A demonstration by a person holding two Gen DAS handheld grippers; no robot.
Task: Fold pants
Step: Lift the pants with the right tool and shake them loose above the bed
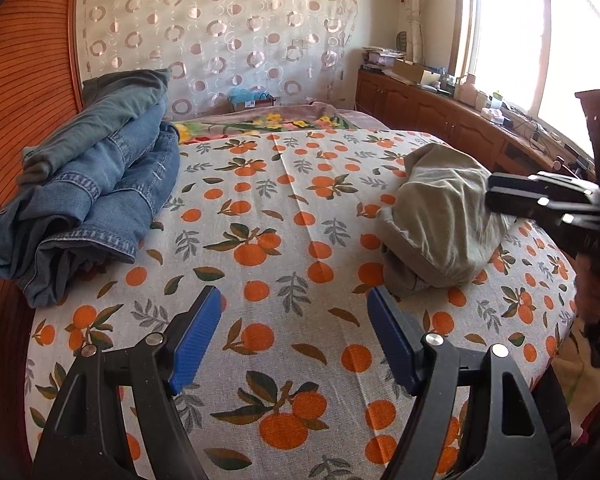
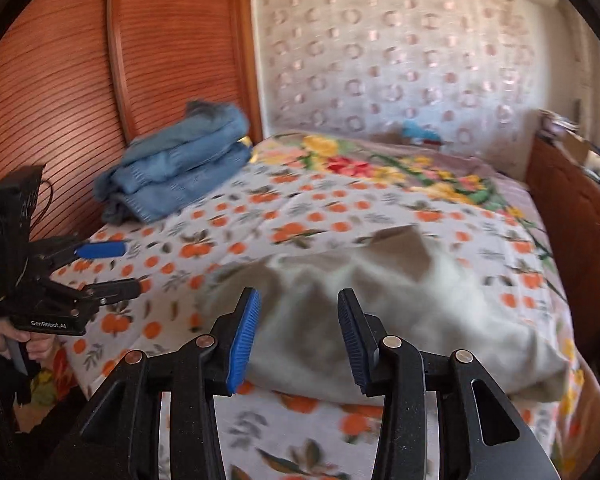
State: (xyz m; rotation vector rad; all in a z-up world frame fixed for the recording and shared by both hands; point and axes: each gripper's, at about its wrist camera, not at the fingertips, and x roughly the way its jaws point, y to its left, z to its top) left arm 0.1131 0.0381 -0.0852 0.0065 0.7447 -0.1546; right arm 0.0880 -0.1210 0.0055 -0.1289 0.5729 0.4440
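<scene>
A crumpled grey-green pair of pants (image 1: 440, 216) lies in a heap on the right side of the bed; it looks blurred in the right wrist view (image 2: 400, 320). My right gripper (image 2: 298, 332) hovers open over the near edge of that heap, and its blue pads do not press on the cloth. Seen from the left wrist, the right gripper (image 1: 490, 196) comes in from the right, over the heap. My left gripper (image 1: 296, 320) is wide open above bare sheet, left of the pants, with nothing between its fingers; it also shows as the left gripper (image 2: 126, 268) held in a hand.
A pile of folded blue jeans (image 1: 96, 192) sits at the bed's far left, against a ribbed wooden panel (image 1: 28, 100). The orange-print sheet (image 1: 300, 208) covers the bed, with a floral blanket (image 2: 380, 168) behind. Wooden cabinets (image 1: 428, 112) with clutter run under the window.
</scene>
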